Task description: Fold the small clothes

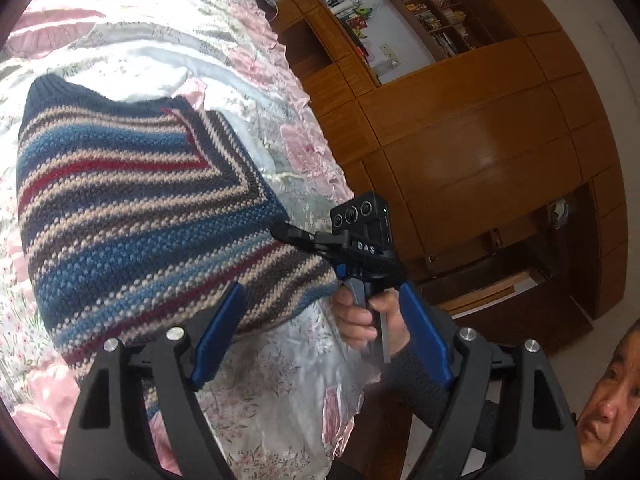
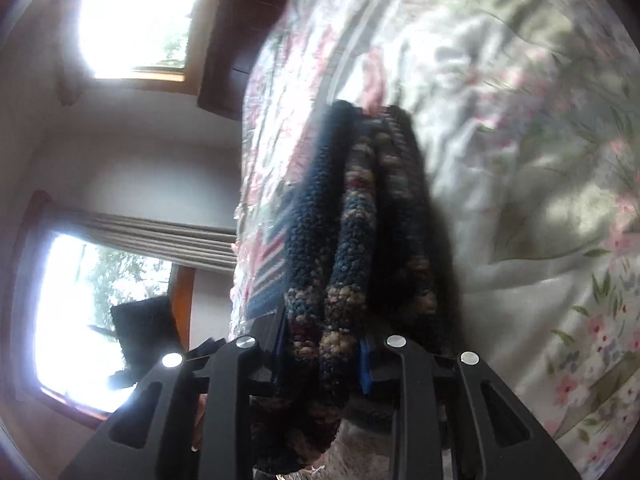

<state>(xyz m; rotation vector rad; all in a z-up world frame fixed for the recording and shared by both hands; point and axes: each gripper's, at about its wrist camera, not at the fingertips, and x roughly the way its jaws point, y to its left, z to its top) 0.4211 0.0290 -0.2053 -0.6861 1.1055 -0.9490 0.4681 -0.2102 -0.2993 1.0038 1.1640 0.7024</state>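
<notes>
A striped knitted sweater point(image 1: 132, 208) in navy, blue, beige and red lies folded on the floral bedspread point(image 1: 132, 44). In the left wrist view my left gripper point(image 1: 322, 332) is open, its blue fingers point(image 1: 218, 332) spread wide just short of the sweater's near edge. My right gripper point(image 1: 285, 234), held by a hand point(image 1: 360, 316), is clamped on the sweater's right edge. The right wrist view shows the right gripper point(image 2: 324, 356) shut on several stacked knit layers of the sweater point(image 2: 352, 216), which hide most of its fingers.
The bed's ruffled edge point(image 1: 320, 152) runs diagonally, with wooden cabinets point(image 1: 480, 140) and a cluttered shelf point(image 1: 432, 12) beyond it. A person is at the lower right point(image 1: 608, 396). Two bright windows point(image 2: 132, 16) and a curtain point(image 2: 160, 236) appear left of the bed.
</notes>
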